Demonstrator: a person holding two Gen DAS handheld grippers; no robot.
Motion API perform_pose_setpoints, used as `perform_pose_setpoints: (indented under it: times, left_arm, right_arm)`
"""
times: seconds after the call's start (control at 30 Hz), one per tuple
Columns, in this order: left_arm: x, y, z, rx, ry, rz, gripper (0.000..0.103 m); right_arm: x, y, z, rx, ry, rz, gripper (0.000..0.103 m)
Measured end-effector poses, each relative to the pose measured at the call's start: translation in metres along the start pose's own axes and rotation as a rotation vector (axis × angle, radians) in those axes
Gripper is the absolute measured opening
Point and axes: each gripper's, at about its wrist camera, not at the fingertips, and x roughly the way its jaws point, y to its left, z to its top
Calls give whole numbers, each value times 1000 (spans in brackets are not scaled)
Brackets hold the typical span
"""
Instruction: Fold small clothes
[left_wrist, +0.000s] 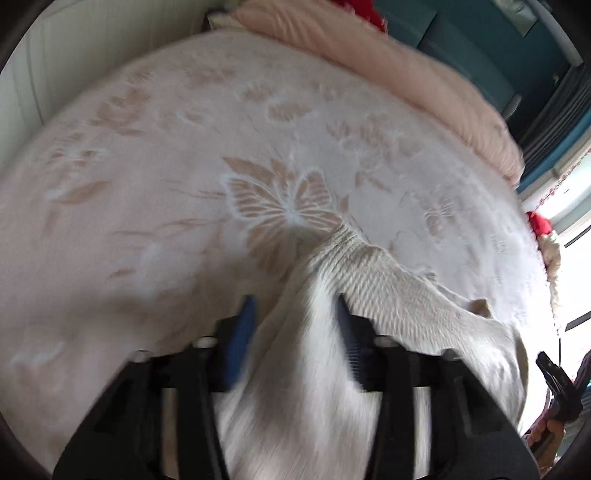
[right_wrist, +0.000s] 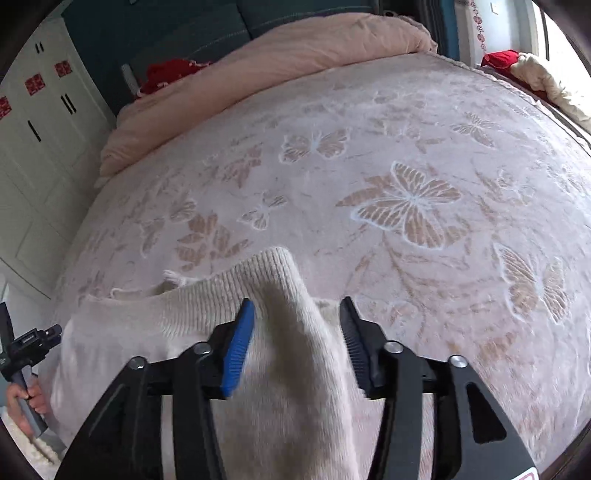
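Observation:
A cream ribbed knit sweater (left_wrist: 384, 284) lies on the bed's butterfly blanket (left_wrist: 184, 177). In the left wrist view my left gripper (left_wrist: 295, 306) is open, and a sleeve of the sweater runs between its fingers toward the cuff. In the right wrist view my right gripper (right_wrist: 297, 310) is open, with the other sleeve (right_wrist: 284, 291) of the sweater (right_wrist: 177, 314) lying between its fingers. The sweater's body spreads between the two grippers. The other gripper shows at the edge of each view: right one (left_wrist: 557, 384), left one (right_wrist: 33, 343).
A pink duvet (right_wrist: 288, 55) is bunched along the far side of the bed. Red fabric (right_wrist: 170, 74) lies behind it and more red and cream cloth (right_wrist: 517, 62) lies by the window. White wardrobe doors (right_wrist: 40, 122) stand on the left.

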Motion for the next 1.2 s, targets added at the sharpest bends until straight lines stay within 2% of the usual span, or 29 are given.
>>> perform_pose_setpoints:
  times: [0.03, 0.13, 0.2, 0.27, 0.33, 0.37, 0.4, 0.47, 0.5, 0.53, 0.57, 0.6, 0.63, 0.73, 0.87, 1.0, 1.07, 1.1, 1.17, 1.2]
  left_arm:
    - [-16, 8, -12, -9, -11, -6, 64]
    - [-50, 32, -54, -79, 2, -68, 74]
    - [-64, 53, -89, -174, 13, -130, 82]
    - [-62, 63, -115, -272, 23, -178, 83]
    - [-49, 71, -139, -386, 51, -206, 83]
    - [-45, 70, -144, -415, 45, -215, 83]
    - [-46, 67, -146, -429, 1, -211, 84]
    - [-43, 60, -140, -444, -29, -213, 84]
    - [-40, 58, -137, -466, -29, -222, 81]
    - [-36, 57, -134, -491, -25, -224, 67]
    - [-33, 56, -129, -522, -15, -227, 58]
    - [-33, 55, -125, -532, -14, -197, 34]
    - [-35, 57, -121, -532, -19, -172, 26]
    - [-55, 62, -116, -509, -45, -180, 21]
    - [-86, 63, -130, -432, -2, -165, 19]
    - [-96, 70, -171, -397, 77, -117, 19]
    - [-84, 71, -189, -377, 110, -78, 21]
    - [-79, 72, -193, -372, 115, -65, 26]
    - [-87, 70, -192, -359, 71, -37, 28]
    - [-97, 64, -183, -317, 32, 7, 27]
  right_arm:
    - [-19, -5, -16, 18, -16, 11, 61]
    - [-50, -25, -73, 80, 25, 49, 62]
    - [-56, -34, -108, 118, 59, 52, 62]
    - [-55, -40, -140, 191, 84, 98, 63]
    - [-47, -45, -159, 289, 107, 188, 63]
    - [-42, -47, -165, 337, 113, 231, 63]
    - [-35, -45, -167, 377, 121, 274, 63]
    - [-25, -39, -165, 413, 122, 320, 65]
    - [-20, -35, -162, 432, 121, 337, 67]
    - [-15, -32, -158, 462, 116, 356, 67]
    - [-10, -30, -155, 494, 112, 362, 60]
    - [-7, -28, -151, 512, 105, 361, 48]
    - [-7, -28, -147, 518, 94, 357, 16]
    - [-26, -30, -132, 515, 44, 353, 13]
    - [-62, -19, -131, 362, 47, 274, 12]
    - [-74, -33, -168, 289, 140, 172, 13]
    - [-64, -47, -192, 288, 229, 151, 17]
    - [-61, -48, -198, 285, 247, 122, 20]
    - [-71, -56, -198, 331, 210, 117, 25]
    - [-83, -59, -192, 337, 163, 89, 29]
